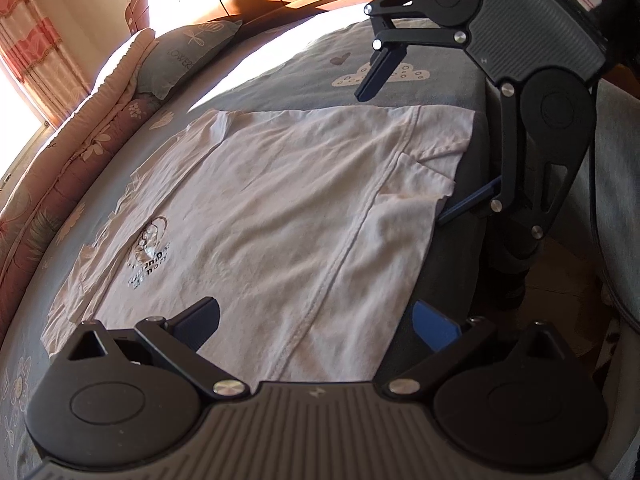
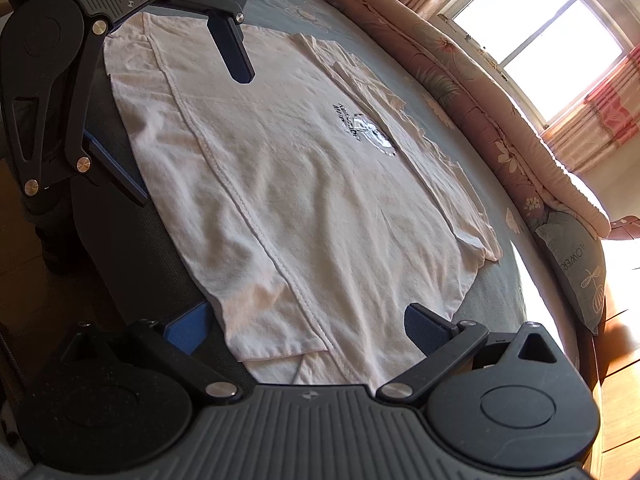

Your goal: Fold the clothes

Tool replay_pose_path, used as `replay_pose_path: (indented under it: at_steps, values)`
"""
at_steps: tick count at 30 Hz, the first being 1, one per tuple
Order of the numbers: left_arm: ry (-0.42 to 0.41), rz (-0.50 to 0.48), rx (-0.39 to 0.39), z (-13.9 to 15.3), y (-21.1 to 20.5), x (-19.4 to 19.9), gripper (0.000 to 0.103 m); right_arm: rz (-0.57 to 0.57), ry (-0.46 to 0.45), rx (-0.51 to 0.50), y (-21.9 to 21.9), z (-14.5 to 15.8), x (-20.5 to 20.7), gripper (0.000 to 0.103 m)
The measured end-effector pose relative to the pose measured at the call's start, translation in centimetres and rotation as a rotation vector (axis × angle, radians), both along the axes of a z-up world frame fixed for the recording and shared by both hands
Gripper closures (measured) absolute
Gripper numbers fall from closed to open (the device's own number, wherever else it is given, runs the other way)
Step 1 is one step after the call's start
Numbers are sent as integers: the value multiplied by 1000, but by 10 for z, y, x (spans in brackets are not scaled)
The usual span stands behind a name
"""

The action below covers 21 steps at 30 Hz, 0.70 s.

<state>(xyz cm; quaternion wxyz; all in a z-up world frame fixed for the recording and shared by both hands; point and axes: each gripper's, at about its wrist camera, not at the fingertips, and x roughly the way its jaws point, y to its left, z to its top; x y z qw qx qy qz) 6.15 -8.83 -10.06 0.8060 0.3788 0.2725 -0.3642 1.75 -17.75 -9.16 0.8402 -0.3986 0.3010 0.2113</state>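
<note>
The white T-shirt (image 1: pixel 256 216) lies spread flat on the bed (image 1: pixel 280 80), its near hem folded up along a stitched seam and hanging close to the bed's edge. Both tools sit at that edge, one at each end of the hem.

In the left wrist view the left hand-held gripper (image 1: pixel 316 320) is released, jaws wide apart with the shirt's near corner lying between them; the shirt runs away toward 12 o'clock. The right hand-held gripper (image 1: pixel 404 148) shows at 2 o'clock, also spread wide, straddling the far corner, one finger above the cloth and one below the bed edge.

The hem's long axis runs from one tool to the other, so each is about equally near its own corner. The likely next move is to close on both corners.

The chest print (image 2: pixel 362 130) is too blurred to read. A grey pillow (image 2: pixel 576 264) reads "FLOWER", the word's end hidden.
</note>
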Motion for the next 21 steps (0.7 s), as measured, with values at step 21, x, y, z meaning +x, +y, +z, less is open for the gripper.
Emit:
replay_pose_path:
  at_steps: [21]
  values:
    - [-82,114,5,1,-1,24,1,27,-127,8,26,1,11,0]
